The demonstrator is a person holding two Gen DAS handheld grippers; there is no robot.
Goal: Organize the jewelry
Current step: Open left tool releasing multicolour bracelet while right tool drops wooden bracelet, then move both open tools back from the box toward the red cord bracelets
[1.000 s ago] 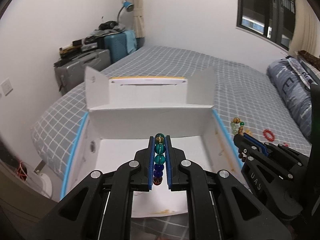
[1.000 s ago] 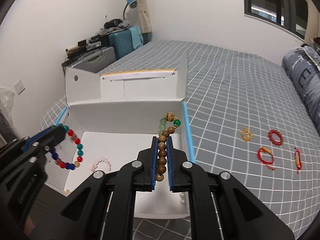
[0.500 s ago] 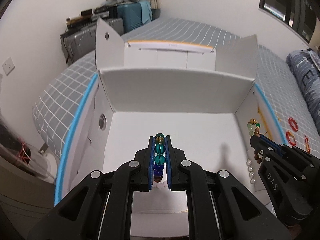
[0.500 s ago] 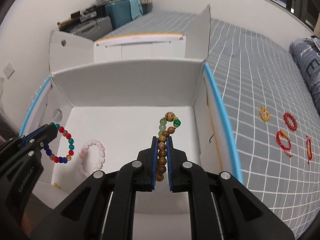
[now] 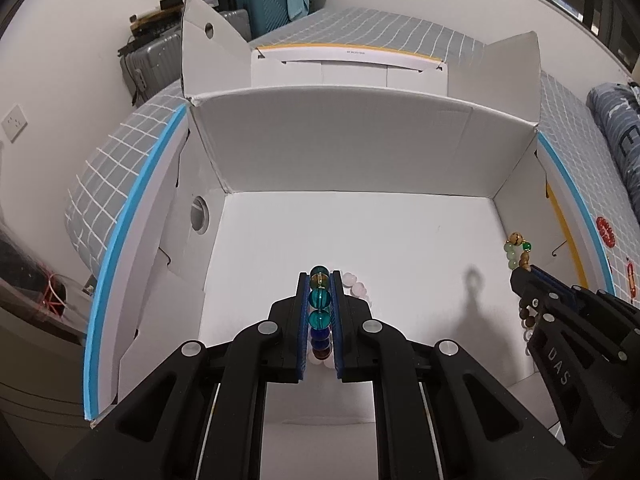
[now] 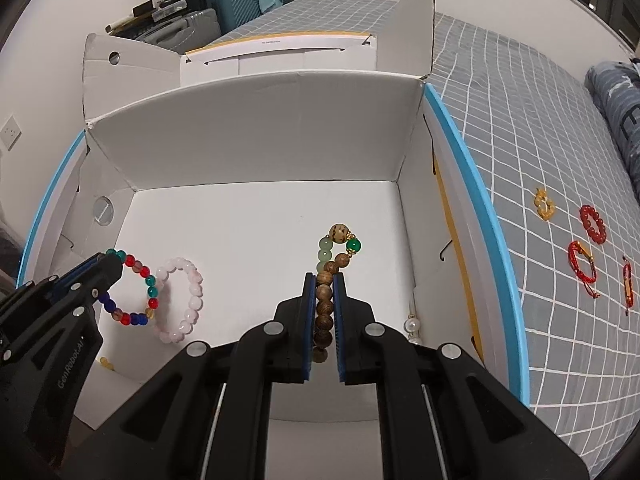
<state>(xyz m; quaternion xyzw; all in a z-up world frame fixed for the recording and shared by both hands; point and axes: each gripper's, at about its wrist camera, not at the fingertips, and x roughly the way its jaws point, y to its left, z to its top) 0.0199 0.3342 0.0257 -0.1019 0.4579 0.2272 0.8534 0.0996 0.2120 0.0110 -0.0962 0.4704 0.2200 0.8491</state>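
Observation:
An open white cardboard box (image 5: pixel 352 148) (image 6: pixel 260 136) sits on the bed. My left gripper (image 5: pixel 320 280) is shut on a multicoloured glass bead bracelet (image 5: pixel 320 300) (image 6: pixel 136 292) and holds it low inside the box at its left. My right gripper (image 6: pixel 325 280) is shut on a brown wooden bead bracelet (image 6: pixel 325 300) (image 5: pixel 520 248) with green beads, inside the box at its right. A pink bead bracelet (image 6: pixel 180 300) (image 5: pixel 356 284) lies on the box floor beside the glass one. A pearl piece (image 6: pixel 411 326) lies by the right wall.
On the grey checked bedspread (image 6: pixel 520 128) right of the box lie a yellow piece (image 6: pixel 543 204), a red bead bracelet (image 6: pixel 593 224), a red cord bracelet (image 6: pixel 582 268) and a red-orange cord (image 6: pixel 628 288). Suitcases (image 5: pixel 264 4) stand beyond the bed. A small amber piece (image 6: pixel 105 363) lies at the box's near left.
Both grippers have moved forward and down into the box, each still holding its bracelet. The box floor and the pink bracelet now appear closer.

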